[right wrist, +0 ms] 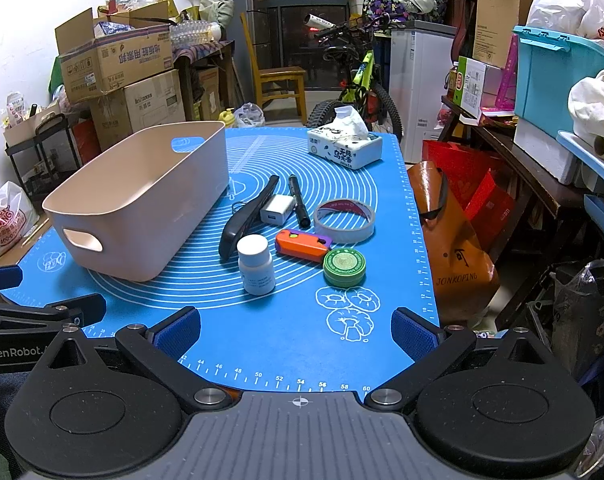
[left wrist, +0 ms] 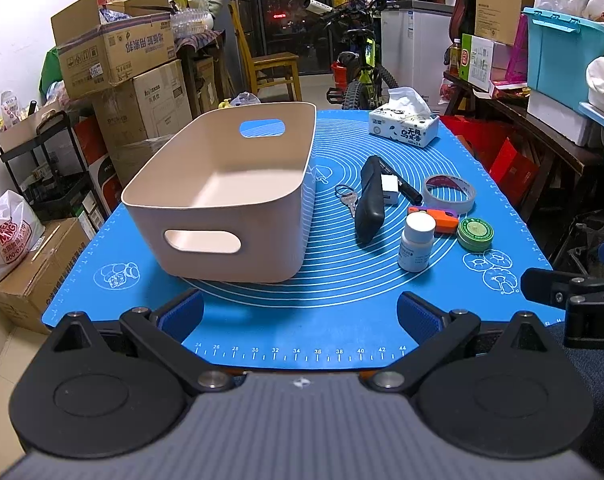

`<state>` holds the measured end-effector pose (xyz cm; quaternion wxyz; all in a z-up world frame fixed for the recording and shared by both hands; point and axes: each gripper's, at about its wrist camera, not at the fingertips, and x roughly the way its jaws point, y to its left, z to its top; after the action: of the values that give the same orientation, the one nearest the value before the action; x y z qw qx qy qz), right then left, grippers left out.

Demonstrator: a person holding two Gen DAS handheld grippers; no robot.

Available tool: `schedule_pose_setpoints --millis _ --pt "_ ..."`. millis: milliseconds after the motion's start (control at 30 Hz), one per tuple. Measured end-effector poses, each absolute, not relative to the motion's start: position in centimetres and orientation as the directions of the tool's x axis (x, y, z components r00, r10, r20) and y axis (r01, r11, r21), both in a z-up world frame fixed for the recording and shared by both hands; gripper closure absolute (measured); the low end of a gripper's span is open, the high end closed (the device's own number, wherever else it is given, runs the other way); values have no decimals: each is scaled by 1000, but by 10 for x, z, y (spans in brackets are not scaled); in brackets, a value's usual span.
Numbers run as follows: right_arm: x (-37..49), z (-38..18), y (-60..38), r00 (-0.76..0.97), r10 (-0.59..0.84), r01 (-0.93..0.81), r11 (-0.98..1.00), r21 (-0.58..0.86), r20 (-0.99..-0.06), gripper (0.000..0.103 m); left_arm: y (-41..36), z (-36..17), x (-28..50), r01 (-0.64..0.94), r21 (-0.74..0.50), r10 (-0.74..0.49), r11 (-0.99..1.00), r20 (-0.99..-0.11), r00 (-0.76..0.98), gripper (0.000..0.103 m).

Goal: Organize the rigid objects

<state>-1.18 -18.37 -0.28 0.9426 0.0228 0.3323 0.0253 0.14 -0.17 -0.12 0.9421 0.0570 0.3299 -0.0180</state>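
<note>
In the left wrist view the bin (left wrist: 221, 196) sat at centre left on the blue mat (left wrist: 302, 332), empty as far as its inside showed; its near wall hid the front part of its floor. Just right of it lay the keys (left wrist: 348, 196), partly covered by the black case (left wrist: 370, 204), so their number could not be told. A white charger (left wrist: 389, 194) leaned against the case, and behind it a black pen (left wrist: 408, 192) was half hidden. Further right came the tape (left wrist: 449, 193), the orange block (left wrist: 438, 216) behind the white bottle (left wrist: 418, 242), and the green tin (left wrist: 475, 234). The bottle's label was too small to read. A tissue pack (left wrist: 404, 122) stood at the upper right of the mat. The left gripper (left wrist: 299, 316) hung at the lower centre, jaws wide apart and holding nothing. At the right edge only a black part of the right gripper showed, cut off by the frame.

In the right wrist view the left gripper's body was cut off at the lower left edge. The bin (right wrist: 141, 200) stood at centre left; the keys were nearly all hidden behind the case (right wrist: 245, 218). Then came the charger (right wrist: 277, 209), pen (right wrist: 299, 202), bottle (right wrist: 255, 264), block (right wrist: 302, 245), tape (right wrist: 344, 220) and tin (right wrist: 344, 268), clustered at the centre, with the block touching the tin. The tissue pack (right wrist: 346, 146) sat above them. The right gripper (right wrist: 295, 330) at the lower centre was spread wide over bare mat (right wrist: 281, 340), gripping nothing.
</note>
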Motion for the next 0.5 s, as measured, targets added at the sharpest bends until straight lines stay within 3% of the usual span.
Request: schedule_pose_setpoints --millis 500 --pt "-12 -3 -184 778 62 -33 998 59 -625 3 -1 -2 3 71 95 4 993 -624 781 1"
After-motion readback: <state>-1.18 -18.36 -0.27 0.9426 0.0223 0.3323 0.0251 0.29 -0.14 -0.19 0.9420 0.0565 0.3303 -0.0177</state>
